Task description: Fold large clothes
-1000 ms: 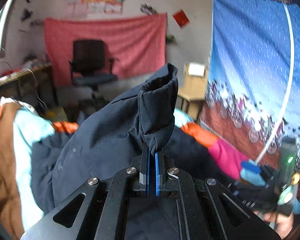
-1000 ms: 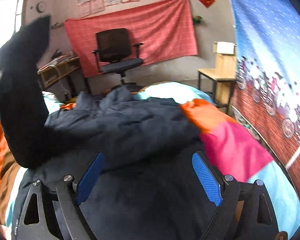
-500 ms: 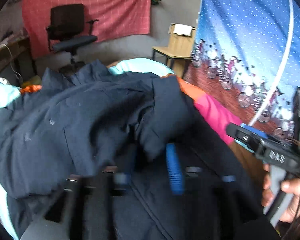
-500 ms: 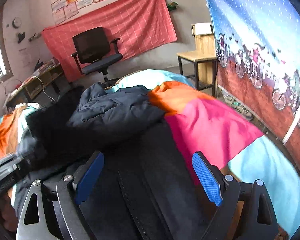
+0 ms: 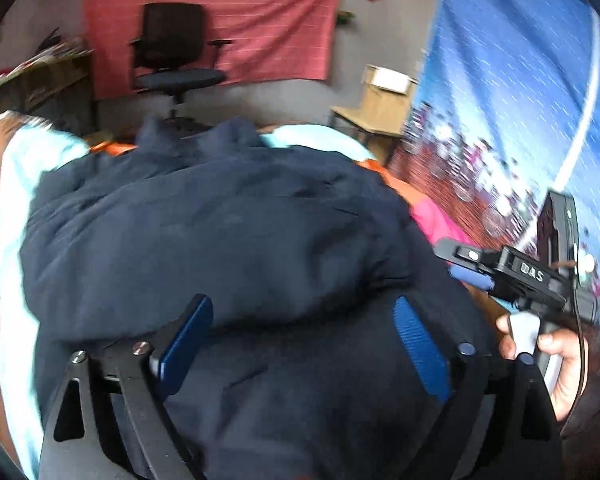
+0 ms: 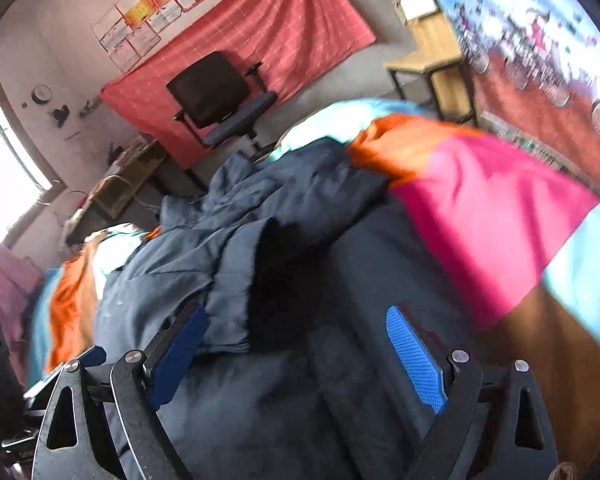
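Note:
A large dark navy jacket [image 5: 228, 240] lies bunched on a bed with a colour-block cover. A sleeve is folded across its body, and its dark cuff shows in the right wrist view [image 6: 280, 264]. My left gripper [image 5: 304, 340] is open and empty, just above the jacket's lower part. My right gripper [image 6: 296, 356] is open and empty, over the jacket's right side [image 6: 236, 240]. The right gripper also shows in the left wrist view [image 5: 512, 272], held by a hand at the right.
The bed cover [image 6: 480, 208] has orange, pink, light blue and brown panels. A black office chair [image 5: 172, 52] stands before a red wall cloth. A wooden stool [image 5: 380, 108] is at the bed's far right, and a blue bicycle-print hanging [image 5: 520, 100] runs along the right.
My left gripper held the sleeve cuff up, carried it across the jacket, then opened and let it go. The sleeve now lies on the jacket. My right gripper stayed open and tilted.

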`<state>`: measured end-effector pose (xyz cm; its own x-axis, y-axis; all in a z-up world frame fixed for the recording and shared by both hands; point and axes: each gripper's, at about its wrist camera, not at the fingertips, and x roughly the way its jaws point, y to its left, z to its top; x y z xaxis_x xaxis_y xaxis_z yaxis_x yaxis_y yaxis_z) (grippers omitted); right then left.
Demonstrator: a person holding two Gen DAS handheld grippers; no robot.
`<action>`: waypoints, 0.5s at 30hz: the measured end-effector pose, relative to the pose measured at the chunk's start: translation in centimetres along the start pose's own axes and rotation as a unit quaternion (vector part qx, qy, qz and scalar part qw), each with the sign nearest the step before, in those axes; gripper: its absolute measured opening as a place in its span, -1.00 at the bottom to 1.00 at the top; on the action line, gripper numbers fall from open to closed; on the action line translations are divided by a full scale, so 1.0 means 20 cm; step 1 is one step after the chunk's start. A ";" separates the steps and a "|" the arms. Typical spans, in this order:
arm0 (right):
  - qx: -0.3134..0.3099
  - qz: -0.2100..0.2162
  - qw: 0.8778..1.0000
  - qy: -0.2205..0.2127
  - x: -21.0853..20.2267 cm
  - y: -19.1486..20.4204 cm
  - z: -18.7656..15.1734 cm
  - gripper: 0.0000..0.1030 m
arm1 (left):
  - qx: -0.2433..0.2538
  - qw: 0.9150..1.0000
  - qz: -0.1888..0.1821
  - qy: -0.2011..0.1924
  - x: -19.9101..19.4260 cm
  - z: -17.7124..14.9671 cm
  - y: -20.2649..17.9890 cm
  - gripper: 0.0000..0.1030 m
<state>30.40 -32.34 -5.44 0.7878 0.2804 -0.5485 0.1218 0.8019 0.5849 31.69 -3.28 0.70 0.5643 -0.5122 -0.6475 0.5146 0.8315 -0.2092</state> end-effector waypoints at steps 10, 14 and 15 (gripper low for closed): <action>0.026 0.039 0.997 0.061 0.27 0.14 0.00 0.78 | -0.133 0.981 0.135 -0.038 -0.24 -0.03 0.54 0.96; 0.020 0.032 0.998 0.058 0.30 0.17 -0.01 0.25 | -0.186 0.965 0.181 -0.037 -0.30 -0.07 0.77 0.96; 0.017 0.024 0.998 0.059 0.29 0.18 -0.02 0.12 | -0.196 0.962 0.189 -0.036 -0.31 -0.07 0.81 0.96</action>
<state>35.26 -27.58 -6.73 0.7167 0.3805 -0.5844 0.1065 0.7685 0.6309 35.54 13.67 0.25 0.7136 -0.1599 -0.6820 -0.0109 0.9709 -0.2391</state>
